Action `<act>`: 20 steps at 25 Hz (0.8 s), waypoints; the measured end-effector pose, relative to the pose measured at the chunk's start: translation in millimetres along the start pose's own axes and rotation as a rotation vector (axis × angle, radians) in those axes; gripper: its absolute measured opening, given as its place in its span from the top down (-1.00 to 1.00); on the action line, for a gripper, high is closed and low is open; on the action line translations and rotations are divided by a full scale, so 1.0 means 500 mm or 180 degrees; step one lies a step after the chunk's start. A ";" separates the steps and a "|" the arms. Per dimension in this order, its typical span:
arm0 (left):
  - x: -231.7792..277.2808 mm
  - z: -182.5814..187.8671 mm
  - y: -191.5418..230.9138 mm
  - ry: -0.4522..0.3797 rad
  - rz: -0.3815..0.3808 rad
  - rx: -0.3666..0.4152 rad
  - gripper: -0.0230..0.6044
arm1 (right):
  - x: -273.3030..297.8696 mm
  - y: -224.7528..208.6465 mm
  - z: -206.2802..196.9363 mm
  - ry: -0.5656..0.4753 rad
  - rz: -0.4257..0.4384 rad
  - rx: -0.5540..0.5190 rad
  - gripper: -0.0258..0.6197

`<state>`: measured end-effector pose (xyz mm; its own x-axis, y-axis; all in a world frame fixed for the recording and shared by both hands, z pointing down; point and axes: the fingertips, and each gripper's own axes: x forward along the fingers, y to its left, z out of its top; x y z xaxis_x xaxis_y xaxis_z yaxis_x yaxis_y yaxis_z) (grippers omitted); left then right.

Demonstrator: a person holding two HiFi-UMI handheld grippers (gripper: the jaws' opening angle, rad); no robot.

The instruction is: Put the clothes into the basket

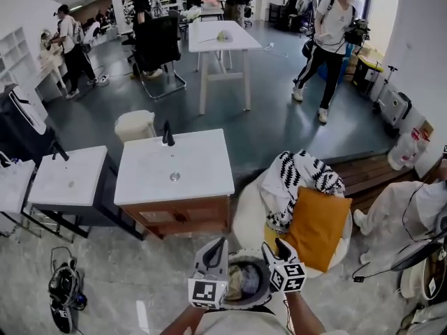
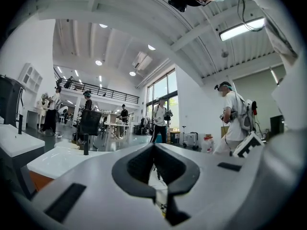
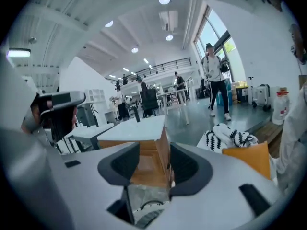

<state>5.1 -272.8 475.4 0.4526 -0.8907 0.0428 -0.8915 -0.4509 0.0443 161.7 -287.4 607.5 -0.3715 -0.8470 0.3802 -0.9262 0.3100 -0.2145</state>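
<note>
In the head view a round grey basket (image 1: pixel 246 306) with crumpled clothes in it sits at the bottom, between my two grippers. My left gripper (image 1: pixel 221 246) is at its left rim, and in the left gripper view its jaws (image 2: pixel 154 147) meet at the tips with nothing in them. My right gripper (image 1: pixel 276 246) is at the right rim; its jaws (image 3: pixel 154 159) stand apart and hold nothing. A black-and-white patterned garment (image 1: pixel 300 180) (image 3: pixel 230 137) lies on a white beanbag (image 1: pixel 248 215) ahead to the right, beside an orange cushion (image 1: pixel 318 225) (image 3: pixel 249 157).
A white-topped wooden cabinet (image 1: pixel 174 169) (image 3: pixel 144 128) stands straight ahead, with a smaller white stand (image 1: pixel 70 176) to its left. A wooden bench (image 1: pixel 370 173) and a person in white (image 1: pixel 398 208) are at the right. Several people move about the room beyond.
</note>
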 end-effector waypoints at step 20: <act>0.019 0.246 0.068 -0.0591 0.0284 0.0211 0.91 | -0.271 -0.020 0.528 -0.1910 -0.0584 -0.0672 0.35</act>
<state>-23.5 -304.1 354.3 0.3657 -0.9199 -0.1414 -0.9300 -0.3670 -0.0173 238.1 -289.7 320.3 -0.1630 -0.9688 -0.1866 -0.9864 0.1640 0.0103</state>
